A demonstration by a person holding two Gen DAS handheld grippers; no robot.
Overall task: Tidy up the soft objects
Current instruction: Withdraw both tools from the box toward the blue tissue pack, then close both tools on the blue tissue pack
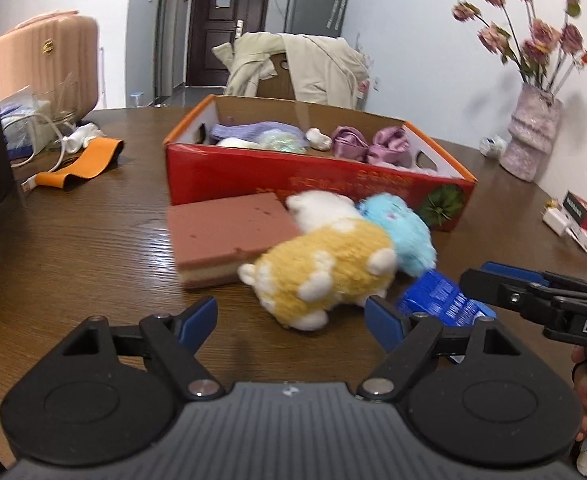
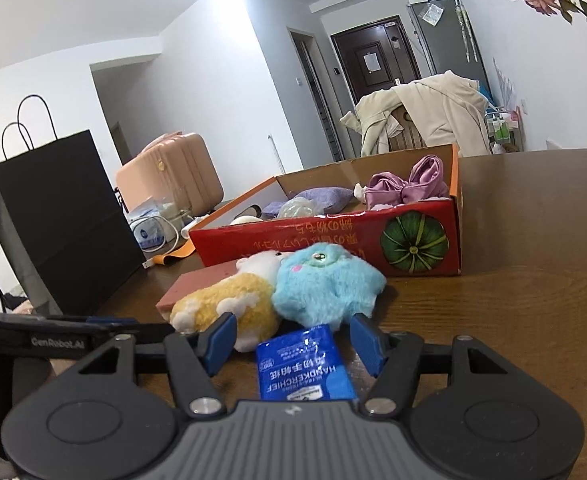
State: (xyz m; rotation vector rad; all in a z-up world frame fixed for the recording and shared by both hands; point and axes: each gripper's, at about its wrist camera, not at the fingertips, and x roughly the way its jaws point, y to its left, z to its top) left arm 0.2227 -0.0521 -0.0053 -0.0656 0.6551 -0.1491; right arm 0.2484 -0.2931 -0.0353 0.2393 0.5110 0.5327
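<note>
A yellow-and-white plush [image 1: 329, 276] lies on the wooden table [image 1: 93, 248] beside a blue fluffy plush [image 1: 405, 228] and a pink-brown sponge block [image 1: 225, 232], in front of a red cardboard box [image 1: 293, 176]. My left gripper [image 1: 291, 316] is open just short of the yellow plush. My right gripper [image 2: 293, 340] is open, with a blue tissue pack [image 2: 305, 364] lying between its fingers, just short of the blue plush [image 2: 325, 284]. The yellow plush [image 2: 229, 304] lies to its left. The box [image 2: 333, 240] holds purple and pink soft items.
An orange strap [image 1: 81, 164] and cables lie at the table's left. A vase of flowers [image 1: 533, 140] and a red-black packet [image 1: 585, 216] stand at the right. A black paper bag [image 2: 61, 220] stands left. A chair with a coat [image 1: 293, 64] is behind the box.
</note>
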